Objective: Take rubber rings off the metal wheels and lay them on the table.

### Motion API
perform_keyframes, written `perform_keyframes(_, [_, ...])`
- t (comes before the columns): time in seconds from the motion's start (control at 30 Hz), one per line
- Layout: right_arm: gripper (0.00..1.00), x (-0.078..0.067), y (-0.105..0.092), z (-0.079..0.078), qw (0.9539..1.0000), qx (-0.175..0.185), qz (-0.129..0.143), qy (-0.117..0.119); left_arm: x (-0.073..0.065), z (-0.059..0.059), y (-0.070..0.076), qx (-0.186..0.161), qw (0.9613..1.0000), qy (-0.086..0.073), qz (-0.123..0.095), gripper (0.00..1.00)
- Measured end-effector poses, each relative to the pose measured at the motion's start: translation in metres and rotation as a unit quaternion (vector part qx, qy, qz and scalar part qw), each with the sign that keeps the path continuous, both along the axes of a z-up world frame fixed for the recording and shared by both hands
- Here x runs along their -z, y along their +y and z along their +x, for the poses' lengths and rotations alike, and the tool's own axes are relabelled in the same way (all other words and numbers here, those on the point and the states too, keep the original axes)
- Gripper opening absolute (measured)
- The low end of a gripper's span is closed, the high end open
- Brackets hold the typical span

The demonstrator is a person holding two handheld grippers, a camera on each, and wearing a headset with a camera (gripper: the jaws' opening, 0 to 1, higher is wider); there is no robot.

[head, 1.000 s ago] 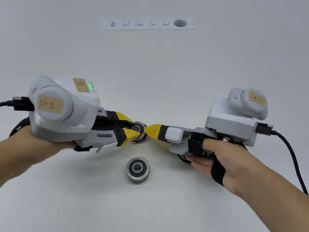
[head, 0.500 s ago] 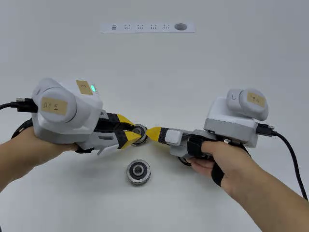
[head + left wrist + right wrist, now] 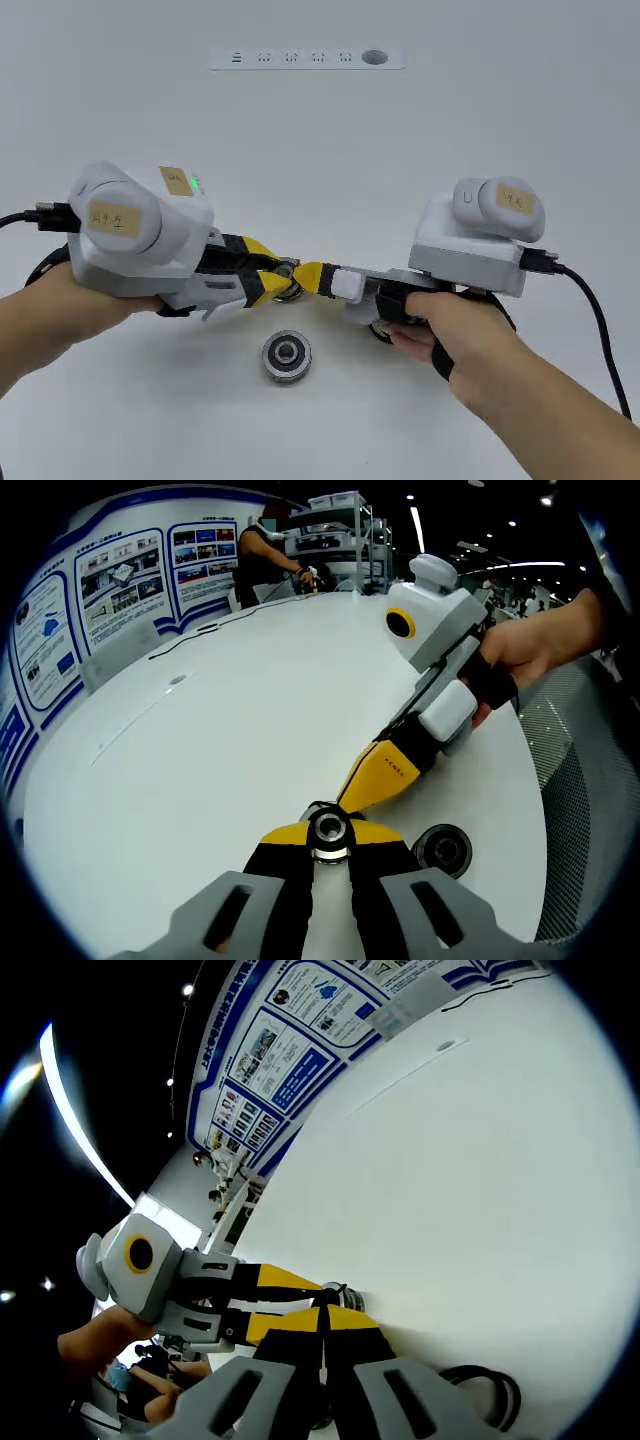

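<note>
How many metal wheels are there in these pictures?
2. One wheel sits between the left gripper's jaws; the other wheel lies on the table, nearer the person. A dark thing under the right hand may be a third.

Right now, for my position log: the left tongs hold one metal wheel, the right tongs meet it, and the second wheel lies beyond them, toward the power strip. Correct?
Not quite: the head view shows the second wheel lying on the near side of the tongs, not toward the power strip. The left tongs do hold a metal wheel, and the right tongs meet it.
</note>
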State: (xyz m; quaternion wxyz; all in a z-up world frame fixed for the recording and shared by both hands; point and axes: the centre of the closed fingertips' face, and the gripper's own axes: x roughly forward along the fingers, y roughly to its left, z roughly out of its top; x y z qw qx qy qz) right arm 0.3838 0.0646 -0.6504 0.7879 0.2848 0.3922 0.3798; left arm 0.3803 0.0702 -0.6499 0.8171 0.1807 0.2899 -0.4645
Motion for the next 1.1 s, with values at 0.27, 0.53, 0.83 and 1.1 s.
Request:
perform_keyframes(0.27, [0.01, -0.0020, 0.0019, -0.0031, 1.0000, -0.006, 0.003, 0.000, 0.0002, 0.0002, 0.0001, -0.001, 1.0000, 0.000, -0.001, 0.12])
perform_keyframes(0.53, [0.01, -0.0040, -0.0006, -0.0041, 0.9999, 0.003, 0.012, 0.012, 0.0001, 0.0002, 0.0001, -0.003, 1.0000, 0.000, -0.001, 0.12])
perform_keyframes(0.83, [0.01, -0.0015, -0.0014, -0.0061, 0.9993, 0.013, 0.017, 0.031, -0.0003, -0.0003, -0.0006, -0.003, 0.9999, -0.002, 0.011, 0.13])
perform_keyframes(1.1, [0.01, -0.0028, -0.0022, -0.0039, 0.9988, 0.022, 0.022, 0.037, -0.0013, 0.0002, -0.0017, -0.004, 0.9999, -0.004, 0.014, 0.15])
